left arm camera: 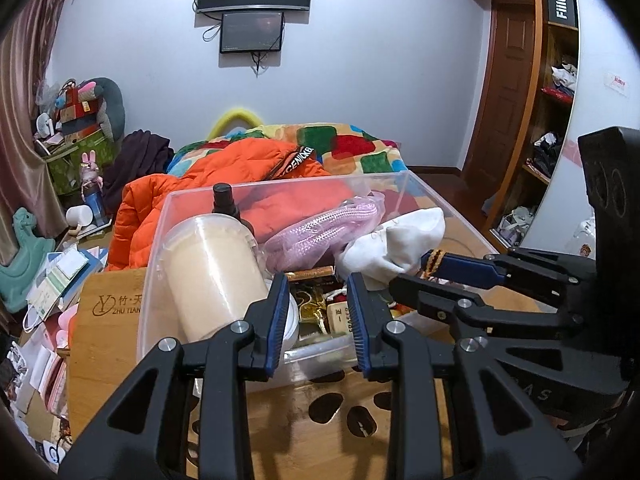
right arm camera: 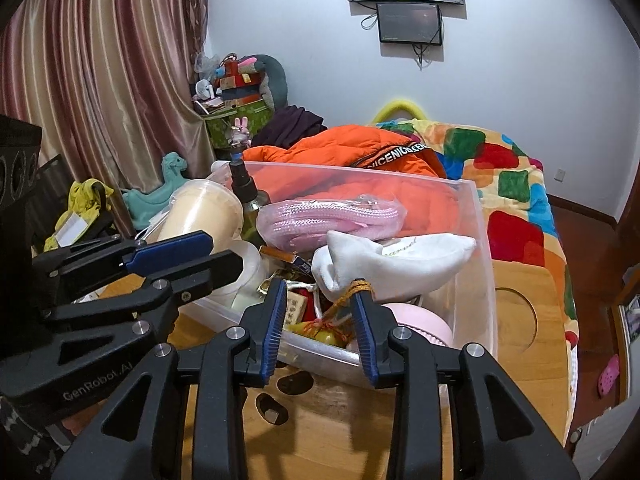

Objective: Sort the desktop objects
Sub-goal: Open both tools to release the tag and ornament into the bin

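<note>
A clear plastic bin (left arm camera: 168, 216) stands on the wooden worktop (left arm camera: 320, 432), close to its far edge, with a bed (right arm camera: 520, 208) and an orange jacket (left arm camera: 224, 164) behind it. The bin holds a beige lidded cup (left arm camera: 212, 272) lying tilted at its left side, a dark bottle (left arm camera: 224, 200) upright behind the cup, a bagged pink cord (left arm camera: 320, 228), a white cloth (left arm camera: 396, 240) and small items at the bottom, among them an eraser (left arm camera: 338, 316). The left gripper (left arm camera: 320, 320) hovers at the near wall of the bin; its blue fingers (left arm camera: 276, 320) stand a narrow gap apart and grasp nothing. The right gripper (right arm camera: 320, 320) hovers at the same near wall, to the right of the left one. A brown-and-yellow braided cord (right arm camera: 352, 292) lies against the tip of its right finger, but the fingers (right arm camera: 276, 320) are not clenched on it.
</note>
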`<state>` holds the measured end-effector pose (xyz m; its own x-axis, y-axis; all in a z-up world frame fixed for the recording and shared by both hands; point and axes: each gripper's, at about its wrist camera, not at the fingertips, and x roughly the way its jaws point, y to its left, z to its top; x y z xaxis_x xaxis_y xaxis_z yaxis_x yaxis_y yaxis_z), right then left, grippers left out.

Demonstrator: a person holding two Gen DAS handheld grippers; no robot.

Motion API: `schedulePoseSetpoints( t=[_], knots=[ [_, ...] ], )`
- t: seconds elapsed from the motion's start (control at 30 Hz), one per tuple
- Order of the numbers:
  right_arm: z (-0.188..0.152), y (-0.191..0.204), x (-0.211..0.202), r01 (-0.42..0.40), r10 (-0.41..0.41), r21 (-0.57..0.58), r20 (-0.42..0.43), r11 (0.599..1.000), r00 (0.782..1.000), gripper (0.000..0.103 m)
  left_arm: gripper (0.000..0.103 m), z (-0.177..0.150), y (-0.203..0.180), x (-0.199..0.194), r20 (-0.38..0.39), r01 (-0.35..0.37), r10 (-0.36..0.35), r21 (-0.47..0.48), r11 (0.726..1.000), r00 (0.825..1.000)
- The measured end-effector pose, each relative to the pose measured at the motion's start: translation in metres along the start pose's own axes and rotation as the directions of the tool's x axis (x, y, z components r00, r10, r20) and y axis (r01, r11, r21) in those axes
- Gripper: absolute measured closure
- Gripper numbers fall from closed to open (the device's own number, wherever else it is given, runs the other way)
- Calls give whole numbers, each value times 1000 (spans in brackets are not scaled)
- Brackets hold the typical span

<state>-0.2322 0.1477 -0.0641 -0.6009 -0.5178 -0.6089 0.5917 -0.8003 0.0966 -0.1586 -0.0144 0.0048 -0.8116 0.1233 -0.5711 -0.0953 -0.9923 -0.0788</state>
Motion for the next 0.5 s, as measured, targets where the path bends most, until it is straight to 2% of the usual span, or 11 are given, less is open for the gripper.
schedulePoseSetpoints(
  t=[0.23,0.37,0.5],
  knots=[
    [-3,-4,-8,-2,2,16,6,1000,1000,68,68,-1,0,-5,2,9,-9,-8,1000,1000],
    [-5,-3,-15,-14,14,23,4,1000,1000,64,59,-2,-2,-12,16,13,-13,-6,1000,1000],
    [-11,-3,-27,-32,31,47,18,998,999,57,54,-2,-4,-21,33,4,-4,-3,1000,999]
  ],
)
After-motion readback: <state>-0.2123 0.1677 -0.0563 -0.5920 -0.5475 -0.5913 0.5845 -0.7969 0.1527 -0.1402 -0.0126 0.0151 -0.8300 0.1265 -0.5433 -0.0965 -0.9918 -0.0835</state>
